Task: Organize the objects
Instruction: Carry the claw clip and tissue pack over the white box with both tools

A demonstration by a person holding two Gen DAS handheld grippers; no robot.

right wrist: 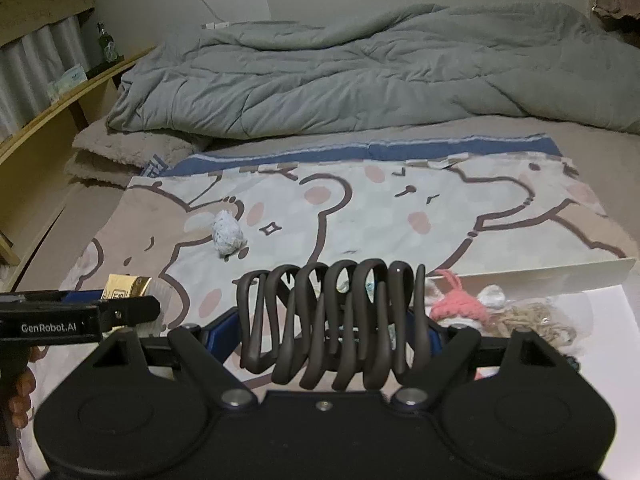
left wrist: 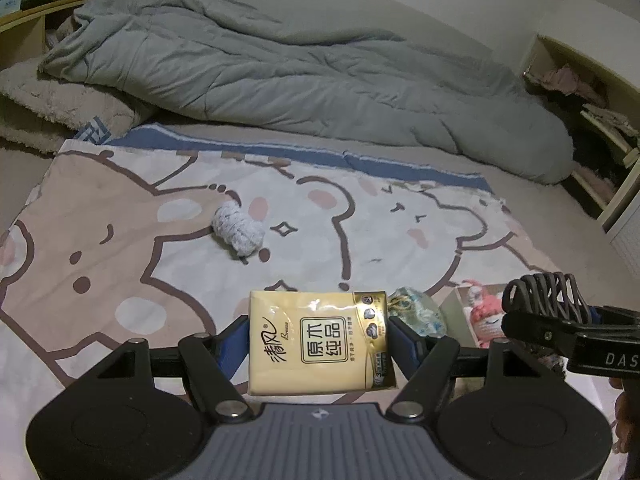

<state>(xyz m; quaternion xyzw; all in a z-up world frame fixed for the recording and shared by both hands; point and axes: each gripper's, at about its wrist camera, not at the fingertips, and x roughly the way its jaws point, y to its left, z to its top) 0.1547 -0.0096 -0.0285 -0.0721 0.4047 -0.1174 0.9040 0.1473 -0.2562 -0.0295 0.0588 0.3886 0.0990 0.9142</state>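
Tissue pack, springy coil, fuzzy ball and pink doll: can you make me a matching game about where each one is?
Things:
1. tissue pack
2. dark coil
3. grey yarn ball
4. pink knitted doll

Places:
A. in the white box
B. loose on the cartoon blanket
C. in the right gripper
D. in the left gripper

Pairs: 1-D, 2-C, 3-B, 4-A
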